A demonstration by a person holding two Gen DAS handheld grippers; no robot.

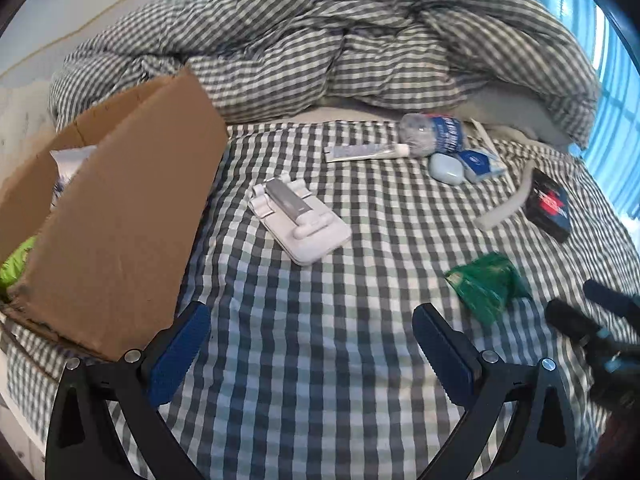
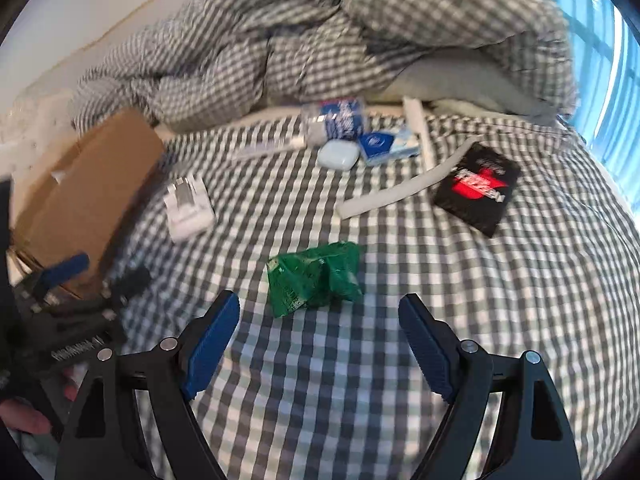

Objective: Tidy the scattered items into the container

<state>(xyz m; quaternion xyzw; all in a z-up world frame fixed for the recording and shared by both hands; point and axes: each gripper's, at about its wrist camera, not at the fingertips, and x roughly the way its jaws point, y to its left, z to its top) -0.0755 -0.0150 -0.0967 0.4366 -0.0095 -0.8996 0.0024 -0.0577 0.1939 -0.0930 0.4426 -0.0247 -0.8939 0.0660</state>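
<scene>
A cardboard box stands open at the left of the checked bed; it also shows in the right wrist view. A white phone stand lies just right of it. A crumpled green packet lies just ahead of my right gripper, which is open and empty. My left gripper is open and empty, short of the stand. Farther back lie a tube, a plastic bottle, a pale blue case, a tissue pack, a white strip and a black box.
A rumpled checked duvet is heaped along the back of the bed. Something green and a white item sit inside the box. A blue-lit window is at the right.
</scene>
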